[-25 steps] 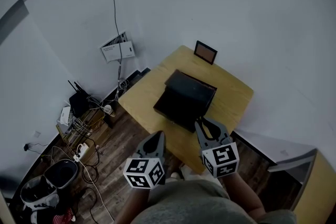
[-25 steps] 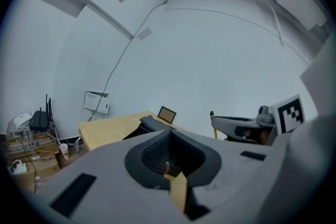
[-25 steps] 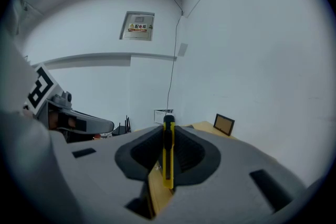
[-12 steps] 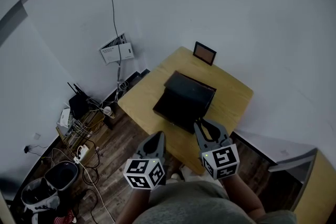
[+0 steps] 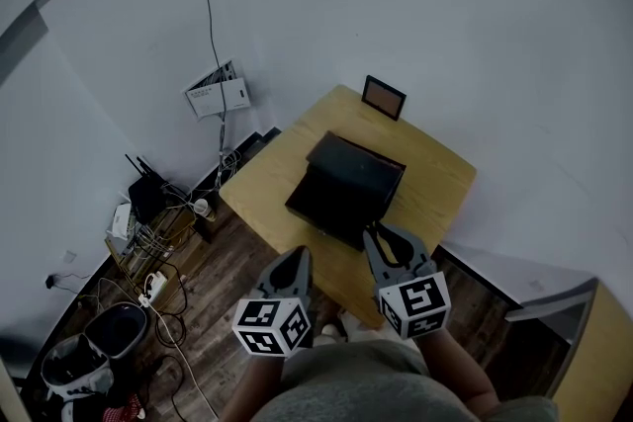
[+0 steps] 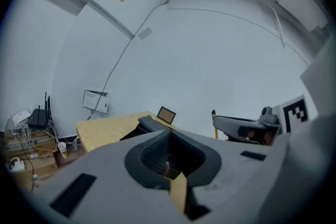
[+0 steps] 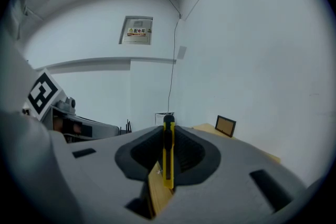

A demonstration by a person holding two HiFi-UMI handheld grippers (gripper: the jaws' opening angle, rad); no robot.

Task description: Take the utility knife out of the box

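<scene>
Evidently out: utility knife (image 7: 168,157) clamped in right gripper (image 5: 388,237), just short of open black box (image 5: 346,188) on table (image 5: 435,178). Left gripper (image 5: 294,264) closed, empty. Removal judged complete; next, steady carry and gentle set-down on bare tabletop.

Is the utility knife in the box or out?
Out: the yellow knife sits clamped in the right gripper, outside the black box.

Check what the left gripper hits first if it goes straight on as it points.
Likely the black box on the table: it lies in line beyond the left gripper's shut jaws. Depth is unclear; a higher line would reach the small frame.
</scene>
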